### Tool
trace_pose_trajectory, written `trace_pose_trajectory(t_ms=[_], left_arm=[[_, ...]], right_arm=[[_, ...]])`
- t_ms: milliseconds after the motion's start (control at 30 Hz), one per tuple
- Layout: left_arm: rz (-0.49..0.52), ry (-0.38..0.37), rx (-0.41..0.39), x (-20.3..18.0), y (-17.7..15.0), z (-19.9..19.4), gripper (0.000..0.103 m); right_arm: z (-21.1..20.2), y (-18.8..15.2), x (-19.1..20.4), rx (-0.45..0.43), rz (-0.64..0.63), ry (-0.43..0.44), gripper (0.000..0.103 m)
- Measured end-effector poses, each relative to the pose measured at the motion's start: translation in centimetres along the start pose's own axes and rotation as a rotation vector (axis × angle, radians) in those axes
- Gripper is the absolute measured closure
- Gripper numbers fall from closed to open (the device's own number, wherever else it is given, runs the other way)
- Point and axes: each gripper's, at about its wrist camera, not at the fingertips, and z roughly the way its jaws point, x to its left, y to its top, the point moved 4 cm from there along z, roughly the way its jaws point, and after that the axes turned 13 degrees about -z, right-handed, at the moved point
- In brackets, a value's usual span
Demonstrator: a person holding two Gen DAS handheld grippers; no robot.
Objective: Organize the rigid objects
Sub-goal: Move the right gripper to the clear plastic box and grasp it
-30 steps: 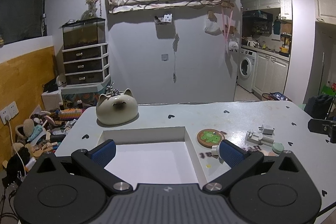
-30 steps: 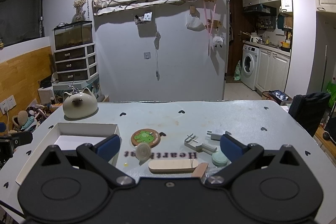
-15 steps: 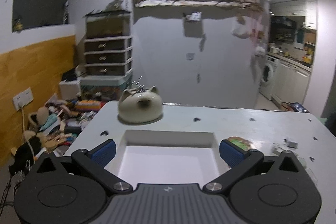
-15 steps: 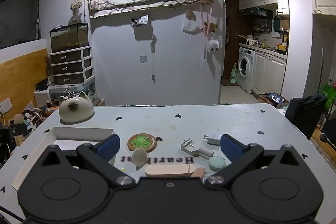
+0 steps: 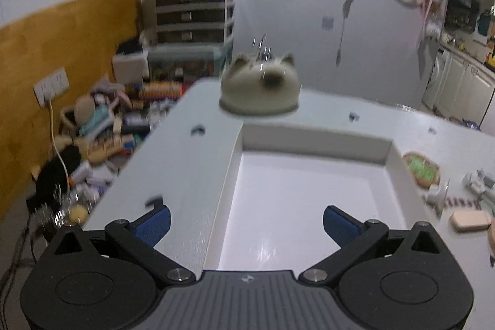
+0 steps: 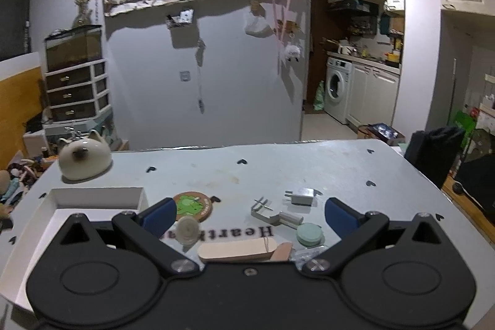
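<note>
**Both tongs released; small items await transfer to the white tray**

Left tongs point(image 5: 246, 220): spread wide, nothing between the pads. They hang over the near-left part of the white tray point(image 5: 312, 141), whose floor shows bare. This view is motion-blurred, so detail beyond the tray is unreliable.

Right tongs point(image 6: 250, 214): likewise spread wide and holding nothing. They face the cluster of loose items near the tabletop's point(image 6: 309, 163) front edge.

Items, right wrist view: a long wooden stick point(image 6: 236, 249) lies closest, its long axis running left to right across the gap between the pads, its near side cut off by the tong body. A pale round disc point(image 6: 187, 231) sits toward the left pad, a green round case point(image 6: 309, 234) toward the right pad. Further back lie a metal clip point(image 6: 269, 214), a white plug adapter point(image 6: 301, 195) and a frog coaster point(image 6: 193, 204). A cat-shaped ceramic holder point(image 6: 85, 156) stands at the far-left corner, behind the tray.

Judgement: the right tongs are nearer every loose item; the tray lies to their left. Sorting appears not yet begun.
</note>
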Motion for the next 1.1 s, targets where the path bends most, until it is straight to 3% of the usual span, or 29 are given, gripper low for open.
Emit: trace_pose_trajectory(t_ms=[167,300,367,433,567,700,933,1100], left_arm=[[-0.025,0.046,0.114,1.9,-1.7,2.5,0.0],[-0.008,0.034,0.19,2.5,-3.1,3.6,0.002],[0.0,0.045,0.216,2.6,-3.6,4.2,0.012],[-0.008,0.059,0.247,3.0,-3.8,4.7,0.03],[-0.047,0.078,0.261,4.1,-3.6,5.2,0.051],[-0.058,0.08,0.29,5.0,-3.6,5.6,0.087],[-0.02,0.001,0.319,5.6,-3.9,6.0,0.094],[0.05,-0.018,0.287,4.9,-4.3,5.9,0.1]], right_arm=[[3.2,-1.4,-1.3,0.061,0.011,-0.053,0.0],[5.6,-3.2,-2.8,0.112,0.044,-0.096,0.0],[7.0,-4.2,-3.5,0.154,0.052,-0.125,0.0],[8.1,-5.2,-4.1,0.192,0.056,-0.15,0.0],[9.9,-7.2,-5.0,0.272,0.059,-0.184,0.0],[11.1,-8.7,-6.0,0.337,0.043,-0.203,0.0],[12.7,-9.6,-7.3,0.399,0.038,-0.191,0.011],[14.1,-9.0,-7.5,0.375,-0.043,-0.126,0.018]])
